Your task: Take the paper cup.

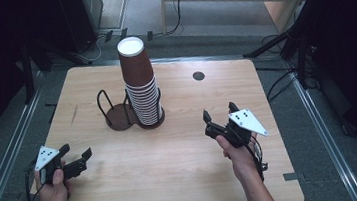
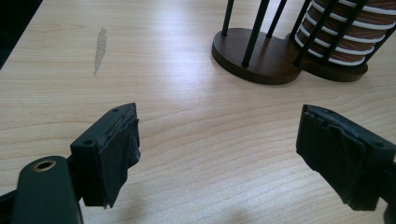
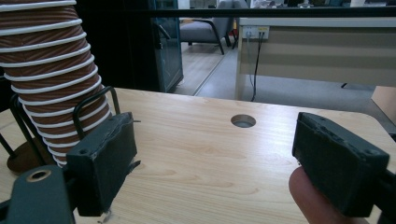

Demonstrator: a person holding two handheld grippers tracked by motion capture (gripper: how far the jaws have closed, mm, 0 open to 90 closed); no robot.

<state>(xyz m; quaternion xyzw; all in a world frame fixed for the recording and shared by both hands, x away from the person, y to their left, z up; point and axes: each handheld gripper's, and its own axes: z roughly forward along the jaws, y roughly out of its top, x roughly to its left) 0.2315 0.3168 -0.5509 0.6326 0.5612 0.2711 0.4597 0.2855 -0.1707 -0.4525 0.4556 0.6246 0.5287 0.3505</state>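
Observation:
A tall stack of brown paper cups [image 1: 140, 84] with white rims leans slightly in the right ring of a dark two-ring wire holder [image 1: 120, 117] at the middle back of the wooden table [image 1: 183, 160]. The holder's left ring is empty. My left gripper [image 1: 77, 151] rests near the table's front left, open, nothing between its jaws; its view shows the gripper [image 2: 217, 135] aimed at the holder [image 2: 257, 56] and the cups [image 2: 345, 32]. My right gripper [image 1: 219, 110] is held at the right of the stack, open and empty [image 3: 215, 149], with the cups [image 3: 51, 70] off its left jaw.
A round cable hole [image 1: 198, 75] lies in the table behind the right gripper. A pale scuff [image 2: 99, 46] marks the wood at far left. Dark stands and cables surround the table; a desk and chairs stand beyond its far edge. A person's fingertip [image 3: 313, 196] shows under the right jaw.

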